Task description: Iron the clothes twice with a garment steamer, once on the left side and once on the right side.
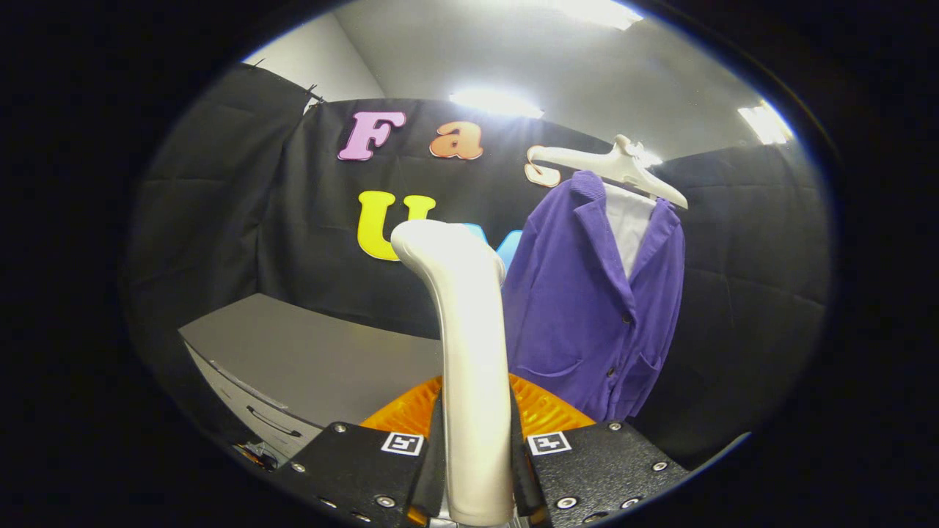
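A white garment steamer stands upright between my fingers, its bent head at the top pointing left. My gripper is shut on the steamer's handle, with both fingers pressing its sides. Beyond the fingers and to the right, a purple jacket with a white lining hangs on a white hanger against the black cloth wall. The steamer head is apart from the jacket, short of its left edge.
A grey cabinet with drawers stands to the left of the steamer, below the cloth wall. Black cloth walls close the booth behind and to both sides.
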{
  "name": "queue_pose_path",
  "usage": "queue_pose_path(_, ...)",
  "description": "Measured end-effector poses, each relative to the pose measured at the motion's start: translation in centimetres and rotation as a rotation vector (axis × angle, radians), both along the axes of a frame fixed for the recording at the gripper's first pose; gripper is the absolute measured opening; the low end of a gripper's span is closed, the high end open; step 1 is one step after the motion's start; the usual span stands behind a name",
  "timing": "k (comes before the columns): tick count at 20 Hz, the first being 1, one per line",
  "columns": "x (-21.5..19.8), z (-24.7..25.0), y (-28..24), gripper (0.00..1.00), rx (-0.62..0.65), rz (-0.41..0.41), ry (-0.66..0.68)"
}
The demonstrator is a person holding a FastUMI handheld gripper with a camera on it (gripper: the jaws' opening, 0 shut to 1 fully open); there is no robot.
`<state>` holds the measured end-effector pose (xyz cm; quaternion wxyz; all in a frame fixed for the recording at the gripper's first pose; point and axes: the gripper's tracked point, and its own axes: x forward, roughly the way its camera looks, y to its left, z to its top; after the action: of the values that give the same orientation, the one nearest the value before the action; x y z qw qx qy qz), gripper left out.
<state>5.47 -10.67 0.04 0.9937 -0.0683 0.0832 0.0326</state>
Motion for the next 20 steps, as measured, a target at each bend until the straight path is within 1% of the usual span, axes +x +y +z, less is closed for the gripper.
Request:
queue_pose_path(3, -0.8, 0.7, -2.4, 0.37, 0.001, -0.03, -0.029)
queue_pose_path(5, -1.4, 0.9, -4.3, 0.37, -0.035, -0.059, -0.034)
queue_pose_path(8, -2.5, 1.3, -5.9, 0.37, -0.054, -0.07, -0.046)
queue_pose_path(11, -2.3, 2.1, -7.3, 0.37, -0.061, -0.108, -0.06)
queue_pose_path(13, -1.3, 2.7, -7.8, 0.37, -0.058, -0.143, -0.064)
queue_pose_path(15, 0.1, 3.2, -9.0, 0.37, -0.097, -0.209, -0.074)
queue_pose_path(16, 0.6, 3.5, -9.3, 0.37, -0.111, -0.228, -0.079)
queue_pose_path(18, 2.0, 3.9, -9.1, 0.37, -0.105, -0.251, -0.085)
queue_pose_path(20, 3.5, 4.2, -9.2, 0.37, -0.125, -0.28, -0.088)
